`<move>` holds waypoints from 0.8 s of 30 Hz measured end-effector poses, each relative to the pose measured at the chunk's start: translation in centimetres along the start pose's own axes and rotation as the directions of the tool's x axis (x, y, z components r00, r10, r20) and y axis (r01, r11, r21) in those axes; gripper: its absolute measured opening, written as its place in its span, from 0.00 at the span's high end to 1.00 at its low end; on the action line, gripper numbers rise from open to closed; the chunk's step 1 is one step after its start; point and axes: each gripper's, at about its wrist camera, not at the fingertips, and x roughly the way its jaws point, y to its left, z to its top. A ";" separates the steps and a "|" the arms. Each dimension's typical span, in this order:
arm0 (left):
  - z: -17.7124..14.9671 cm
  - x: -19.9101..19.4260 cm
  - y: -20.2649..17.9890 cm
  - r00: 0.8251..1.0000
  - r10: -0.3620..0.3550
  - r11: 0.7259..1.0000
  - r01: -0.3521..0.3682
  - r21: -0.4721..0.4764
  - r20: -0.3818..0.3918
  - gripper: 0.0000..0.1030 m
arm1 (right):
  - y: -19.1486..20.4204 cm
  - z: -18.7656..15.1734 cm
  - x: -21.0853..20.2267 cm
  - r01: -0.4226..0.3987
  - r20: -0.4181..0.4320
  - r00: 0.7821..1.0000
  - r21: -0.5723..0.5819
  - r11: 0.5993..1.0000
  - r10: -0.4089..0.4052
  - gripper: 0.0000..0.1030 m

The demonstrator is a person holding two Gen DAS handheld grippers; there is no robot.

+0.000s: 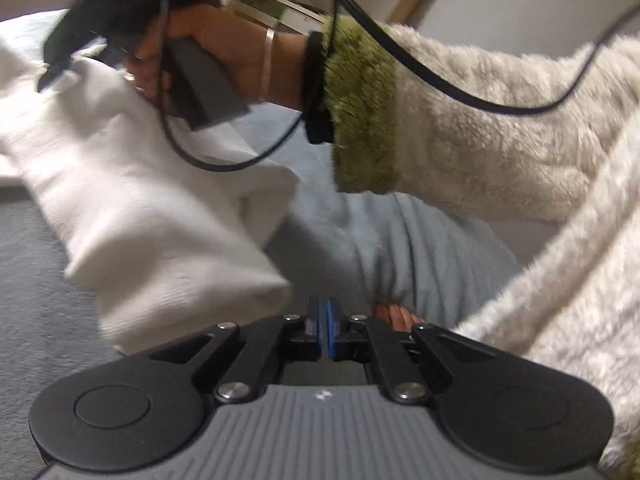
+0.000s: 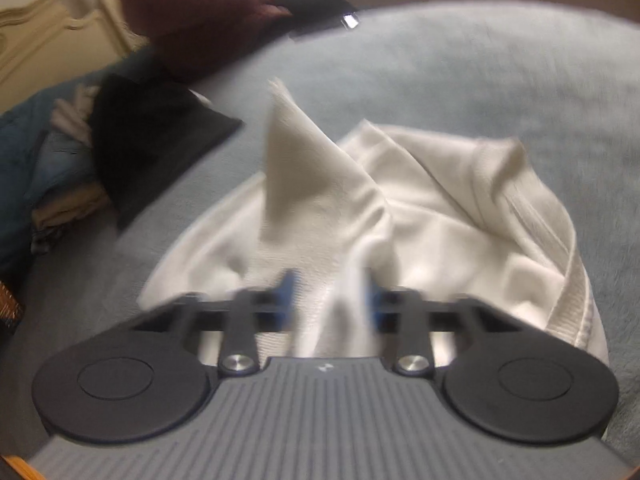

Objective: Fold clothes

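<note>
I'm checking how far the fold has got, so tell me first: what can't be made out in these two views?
- Right wrist view: motion blur smears the right gripper; whether its pads press the white garment between them is unclear.
- Left wrist view: the left gripper is shut; a pinched cloth edge cannot be seen.
- Garment type: bunched, cut off by the grippers' bodies.
- Dark clothes pile: blurred, items indistinct.

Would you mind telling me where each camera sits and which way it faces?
Left wrist: on the left gripper, fingers shut, facing across the blue blanket to the right hand in a fleece sleeve.
Right wrist: on the right gripper, angled down at the white garment, which lies between its fingers.
Shared: the white garment and blanket.
</note>
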 end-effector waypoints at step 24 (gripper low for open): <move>4.1 -15.1 8.1 0.867 0.422 0.851 -0.278 -0.446 0.265 0.57 | 12.8 -14.7 -7.7 -0.681 -0.430 0.714 -0.245 0.690 0.552 0.95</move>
